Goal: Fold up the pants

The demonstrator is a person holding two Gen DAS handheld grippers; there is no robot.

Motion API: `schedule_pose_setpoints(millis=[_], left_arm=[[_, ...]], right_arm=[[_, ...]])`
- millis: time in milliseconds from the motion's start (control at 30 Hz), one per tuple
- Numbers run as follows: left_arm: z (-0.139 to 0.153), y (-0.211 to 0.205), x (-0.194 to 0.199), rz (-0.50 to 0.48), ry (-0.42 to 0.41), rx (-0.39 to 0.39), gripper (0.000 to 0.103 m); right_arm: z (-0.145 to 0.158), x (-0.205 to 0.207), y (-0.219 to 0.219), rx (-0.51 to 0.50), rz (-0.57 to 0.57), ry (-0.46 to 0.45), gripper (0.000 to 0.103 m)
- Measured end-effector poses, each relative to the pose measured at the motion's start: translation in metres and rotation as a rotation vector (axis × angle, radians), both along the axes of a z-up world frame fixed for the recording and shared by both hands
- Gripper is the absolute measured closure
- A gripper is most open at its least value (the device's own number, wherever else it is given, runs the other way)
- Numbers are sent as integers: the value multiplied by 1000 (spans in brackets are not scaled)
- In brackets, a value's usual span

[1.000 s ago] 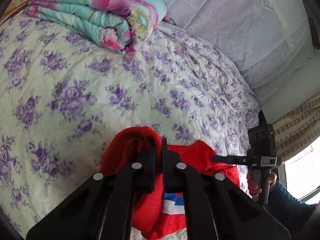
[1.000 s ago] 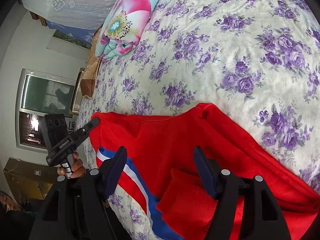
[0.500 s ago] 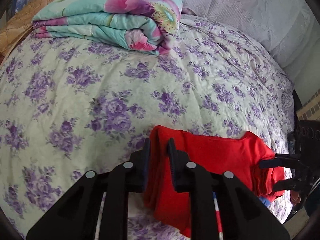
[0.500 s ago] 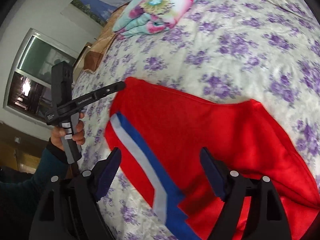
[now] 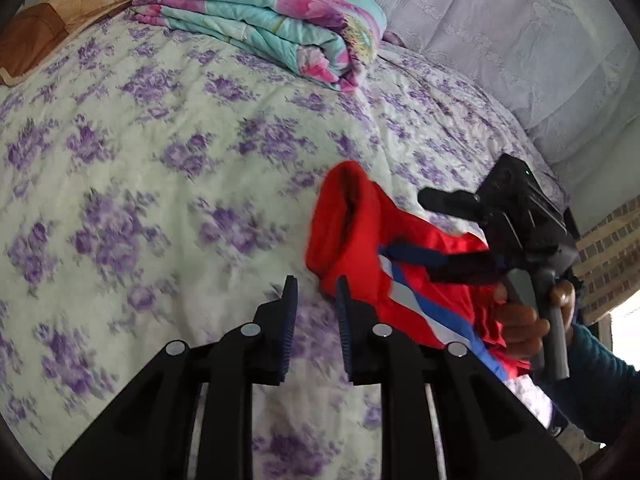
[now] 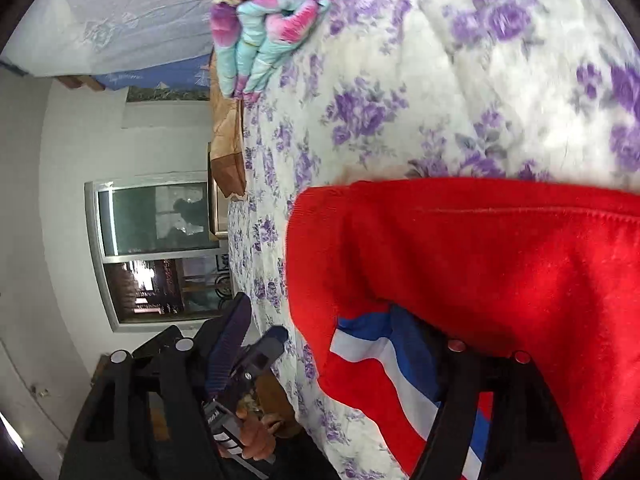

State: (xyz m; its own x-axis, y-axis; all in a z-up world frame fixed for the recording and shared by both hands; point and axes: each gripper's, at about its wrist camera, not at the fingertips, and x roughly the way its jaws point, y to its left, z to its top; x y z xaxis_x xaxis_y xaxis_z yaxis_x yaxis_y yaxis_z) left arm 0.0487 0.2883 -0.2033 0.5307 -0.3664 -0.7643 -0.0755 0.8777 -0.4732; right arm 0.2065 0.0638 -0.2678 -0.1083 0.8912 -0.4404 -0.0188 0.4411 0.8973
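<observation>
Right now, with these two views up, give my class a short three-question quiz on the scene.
1. True or false: the folded quilt lies on top of the red pants.
2. The pants' stripes are: A green and yellow, B white and blue, C black and orange.
3. What is printed on the bedspread?
Key: 1 false, the quilt lies apart; 2 B; 3 purple flowers.
</observation>
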Motion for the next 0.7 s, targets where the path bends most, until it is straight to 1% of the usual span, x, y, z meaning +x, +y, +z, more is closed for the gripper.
schedule_pose_setpoints(millis=[67,133,167,200,300,400,467,500,533,567,600,633,667,700], left_arm=[[-4,-19,-8,-41,5,-77,80],[-11,-39,-9,-68,19,-99,80],[-16,-47,-8,-71,22,-100,80],[-22,-52,-4,-70,30,-105,80],[-42,-55,12,-38,57,-152,80],[-56,-52,27,8,61,-208,80],[-56,-50,23,39,80,-235,79],[-51,-50,14,38,65,-252,75],[-45,-51,5,30,58,-227,62],[-41,-52,0,21,57,-179,60],[-38,-52,-5,16,57,-134,60],[-36,-50,-6,37,63,-92,56],[-34,-45,-7,78,57,-65,50],[-31,-39,-8,113,43,-79,48]], right_arm=[[16,-5,-7,-11,16,-42,26],[31,-10,-22,-5,14,-75,24],[37,-12,-32,-6,11,-102,21],[44,-16,-43,0,7,-123,20],[54,-31,-76,-6,-11,-157,19],[62,-52,-106,-57,-19,-197,19],[65,-69,-123,-107,-13,-225,19],[67,-77,-130,-127,-11,-234,19],[66,-86,-142,-132,-8,-242,18],[67,-93,-147,-139,-6,-246,17],[65,-101,-155,-152,-5,-248,17],[63,-105,-158,-159,-5,-248,17],[61,-108,-161,-157,-10,-242,17],[58,-110,-163,-151,-18,-231,17]])
